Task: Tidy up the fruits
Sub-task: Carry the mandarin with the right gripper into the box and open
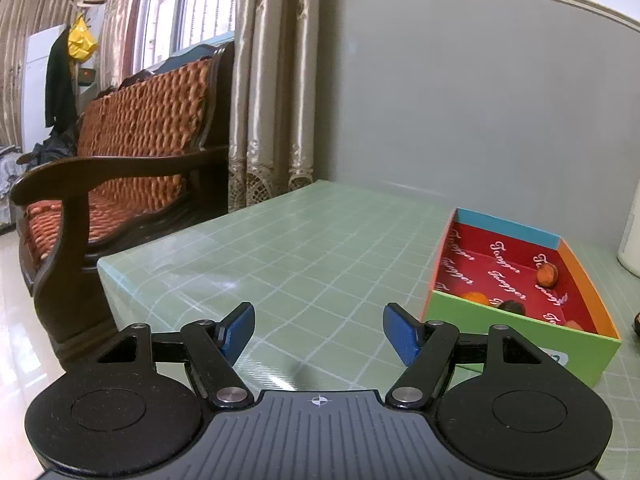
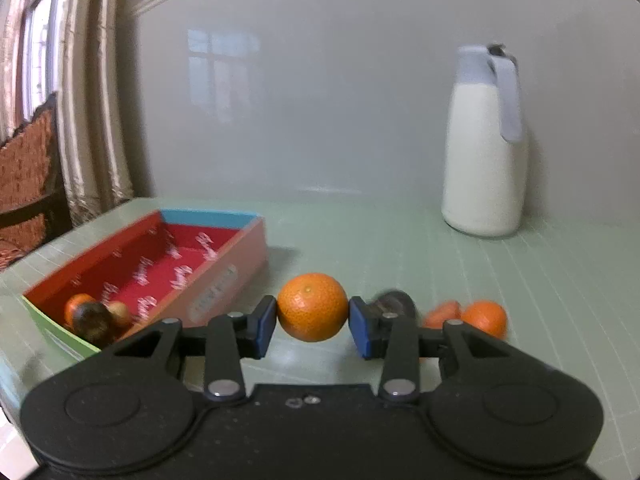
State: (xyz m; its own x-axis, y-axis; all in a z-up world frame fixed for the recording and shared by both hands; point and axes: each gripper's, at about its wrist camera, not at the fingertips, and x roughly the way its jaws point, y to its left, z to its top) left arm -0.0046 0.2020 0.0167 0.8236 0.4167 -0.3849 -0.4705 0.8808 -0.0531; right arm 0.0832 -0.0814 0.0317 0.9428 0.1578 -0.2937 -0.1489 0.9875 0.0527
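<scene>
So the right gripper (image 2: 312, 326) has its blue pads clamped on either side of a mandarin (image 2: 312, 306), holding it up just above the green grid-pattern table (image 2: 400, 240). Looks like a solid pinch, pads touching the fruit on both sides.

The left gripper (image 1: 319, 332) is wide open with nothing between its fingers, hanging over the near-left part of the table.

The box (image 2: 224, 280), colorful outside with a red printed lining, sits to the left in the right wrist view and near the right edge in the left one. Inside there's already a few bits of fruit: an orange one by the far right corner (image 1: 546, 274), plus another orange one (image 1: 476, 298) and a dark one (image 1: 512, 306) tucked against the near wall. From the right side they're kinda blurry so I can't say exactly what the dark one is.

Still out on the table, right of the held mandarin: two more small orange fruits (image 2: 484, 317) next to each other, and a dark roundish thing (image 2: 394, 300) partly hidden behind the gripper finger.

White jug (image 2: 486, 152) with a grey lid stands at the far right by the wall. Wooden sofa (image 1: 132, 168) with orange cushions off to the left.
</scene>
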